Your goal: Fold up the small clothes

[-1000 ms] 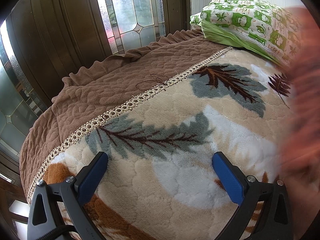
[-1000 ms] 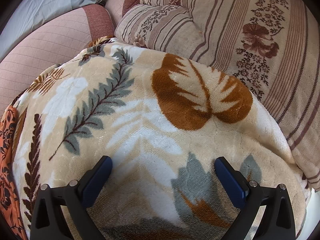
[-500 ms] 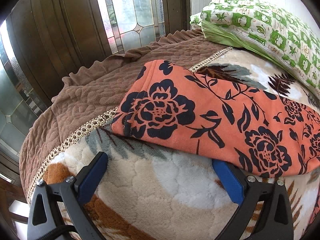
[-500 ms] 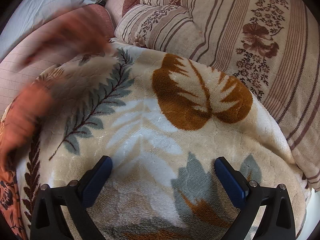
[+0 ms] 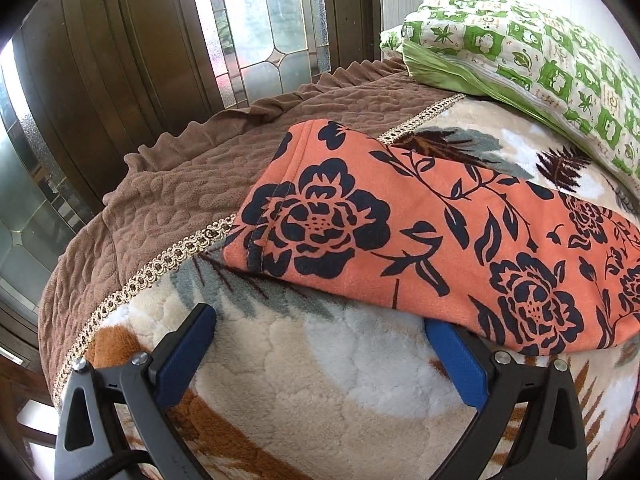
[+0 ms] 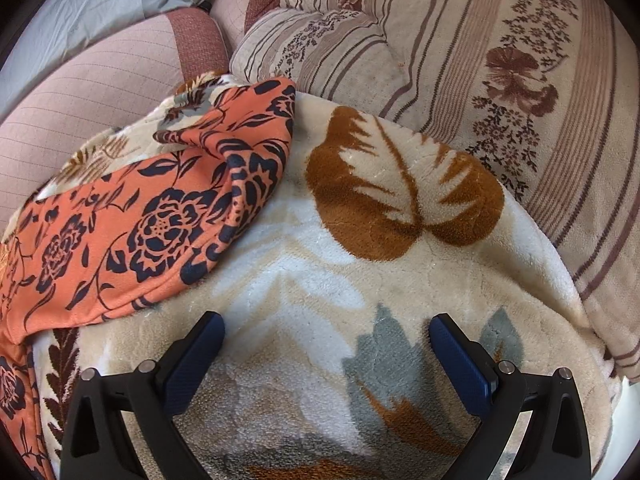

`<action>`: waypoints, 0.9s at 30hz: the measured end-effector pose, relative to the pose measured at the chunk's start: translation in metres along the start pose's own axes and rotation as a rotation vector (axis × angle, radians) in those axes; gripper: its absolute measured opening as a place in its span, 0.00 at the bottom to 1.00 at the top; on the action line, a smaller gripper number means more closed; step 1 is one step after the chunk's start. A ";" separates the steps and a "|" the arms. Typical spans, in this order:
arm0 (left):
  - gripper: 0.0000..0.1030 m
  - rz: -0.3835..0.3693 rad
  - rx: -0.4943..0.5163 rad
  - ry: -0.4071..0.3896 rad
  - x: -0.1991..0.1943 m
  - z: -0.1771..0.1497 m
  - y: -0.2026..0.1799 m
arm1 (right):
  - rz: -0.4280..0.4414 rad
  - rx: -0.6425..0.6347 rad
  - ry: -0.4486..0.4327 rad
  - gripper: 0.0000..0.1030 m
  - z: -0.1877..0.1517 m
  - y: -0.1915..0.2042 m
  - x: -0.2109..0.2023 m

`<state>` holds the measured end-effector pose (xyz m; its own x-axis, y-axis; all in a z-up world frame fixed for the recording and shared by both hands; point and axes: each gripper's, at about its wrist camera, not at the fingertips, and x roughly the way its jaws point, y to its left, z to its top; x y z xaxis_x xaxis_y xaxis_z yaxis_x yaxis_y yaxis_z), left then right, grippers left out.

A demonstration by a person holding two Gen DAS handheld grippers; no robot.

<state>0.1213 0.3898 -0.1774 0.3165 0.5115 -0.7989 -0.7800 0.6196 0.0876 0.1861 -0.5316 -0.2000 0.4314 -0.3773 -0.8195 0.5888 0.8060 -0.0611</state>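
Left wrist view: orange floral garment (image 5: 420,232) soft, limp; best pinched at hemmed corner; left gripper (image 5: 320,344) and right gripper (image 6: 326,344) wide apart, empty.

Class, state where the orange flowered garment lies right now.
The orange flowered garment lies spread on the leaf-print blanket, ahead of the open left claw, below the green pillow.

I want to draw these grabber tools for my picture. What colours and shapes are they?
The left gripper and the right gripper look alike: two black plastic arms spread in a V, with triangle-shaped cut-outs and small round silver screws. Each finger ends in a flat, dark blue rectangular pad. A black cable shows at the bottom left in the left view. No hands or sleeves are visible.
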 end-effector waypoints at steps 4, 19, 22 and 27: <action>1.00 -0.011 0.021 0.006 -0.002 0.004 -0.003 | 0.013 -0.001 0.009 1.00 0.008 0.002 0.007; 1.00 -0.612 0.371 -0.256 -0.293 -0.123 -0.083 | 0.385 -0.175 -0.299 1.00 -0.057 0.049 -0.242; 1.00 -0.649 0.444 -0.243 -0.313 -0.146 -0.100 | 0.593 -0.092 -0.171 1.00 -0.070 0.061 -0.237; 1.00 -0.632 0.455 -0.269 -0.332 -0.158 -0.103 | 0.678 0.076 -0.029 1.00 -0.081 0.054 -0.214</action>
<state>0.0109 0.0624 -0.0150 0.7865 0.0746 -0.6131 -0.1344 0.9896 -0.0520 0.0703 -0.3708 -0.0741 0.7392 0.1870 -0.6470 0.2281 0.8344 0.5017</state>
